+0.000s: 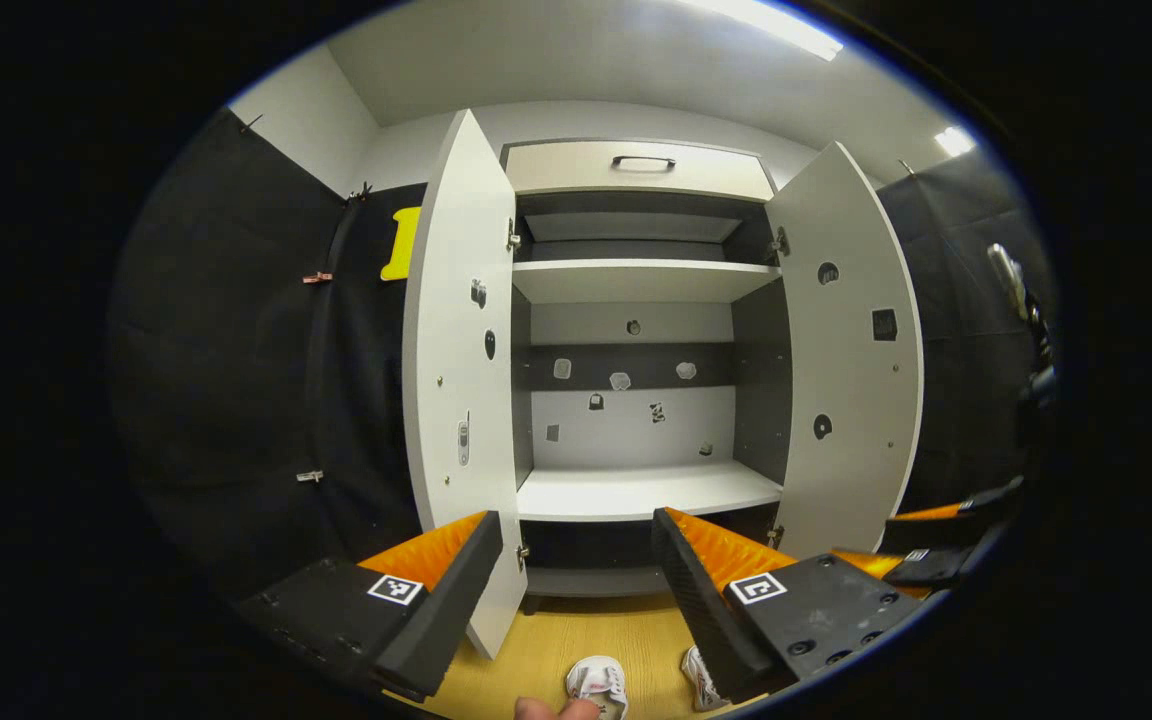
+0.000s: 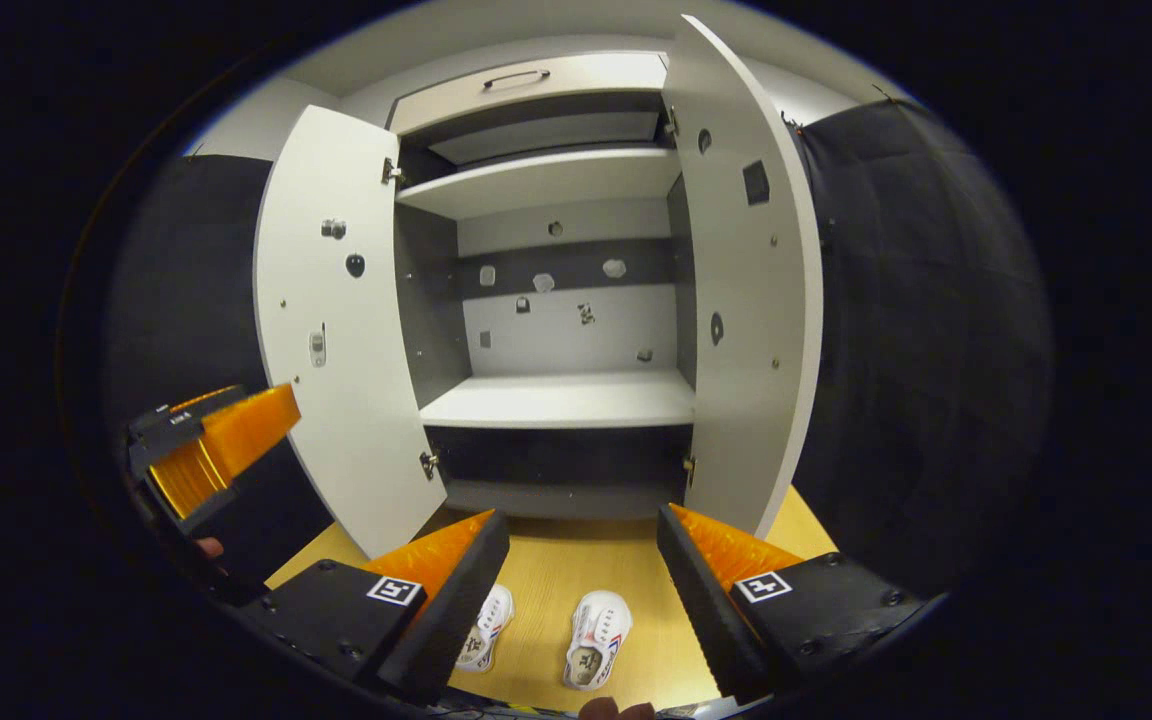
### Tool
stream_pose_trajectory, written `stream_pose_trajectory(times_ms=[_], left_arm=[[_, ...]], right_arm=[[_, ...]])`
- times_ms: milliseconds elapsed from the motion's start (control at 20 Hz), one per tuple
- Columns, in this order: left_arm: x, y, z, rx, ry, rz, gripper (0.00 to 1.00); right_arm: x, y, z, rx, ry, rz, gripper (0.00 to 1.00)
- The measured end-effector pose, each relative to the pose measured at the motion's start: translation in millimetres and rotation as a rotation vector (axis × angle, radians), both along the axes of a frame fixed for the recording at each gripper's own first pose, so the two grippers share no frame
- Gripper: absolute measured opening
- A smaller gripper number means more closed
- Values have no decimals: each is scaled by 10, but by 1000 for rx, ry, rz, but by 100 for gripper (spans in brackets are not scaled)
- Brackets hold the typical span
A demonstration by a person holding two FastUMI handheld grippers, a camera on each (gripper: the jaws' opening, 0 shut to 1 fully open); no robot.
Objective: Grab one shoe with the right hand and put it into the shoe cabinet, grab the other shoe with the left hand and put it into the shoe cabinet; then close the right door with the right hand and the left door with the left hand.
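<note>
Standing open at the centre of both views, the shoe cabinet (image 1: 636,330) has its left door (image 1: 456,400) and right door (image 1: 851,370) swung wide, shelves bare. In the left gripper view, the left gripper (image 1: 576,580) gapes wide, gripping nothing; two shoes (image 1: 598,685) peek at the bottom edge on the wooden floor (image 1: 586,630). The right gripper view shows both shoes (image 2: 598,625) fully, between the fingers of the right gripper (image 2: 581,570), also wide apart and empty, with the other gripper at mid-left.
</note>
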State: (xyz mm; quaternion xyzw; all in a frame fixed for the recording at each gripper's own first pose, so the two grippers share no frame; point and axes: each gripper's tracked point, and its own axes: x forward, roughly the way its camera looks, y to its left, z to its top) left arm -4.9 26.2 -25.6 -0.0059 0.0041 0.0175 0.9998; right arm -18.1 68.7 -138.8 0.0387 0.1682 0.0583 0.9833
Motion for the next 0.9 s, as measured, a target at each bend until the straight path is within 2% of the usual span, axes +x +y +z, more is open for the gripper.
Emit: stream_pose_trajectory(times_ms=[200,500,550,650,750,800,900], left_arm=[[-78,192,-180,28,10,31,95],[-131,347,-410,19,41,44,95],[-129,366,-438,19,44,44,95],[-133,386,-486,18,50,44,95],[-114,414,-554,19,60,42,95],[-115,434,-588,19,65,45,95],[-111,448,-650,7,75,47,95]], right_arm=[[-135,121,-797,-5,142,20,98],[-299,253,-2067,24,372,29,100],[-300,255,-2252,31,408,23,98],[-336,270,-2573,43,471,20,86],[-351,296,-2839,47,519,20,85],[-321,294,-2949,37,530,14,77],[-266,275,-3141,10,541,6,68]])
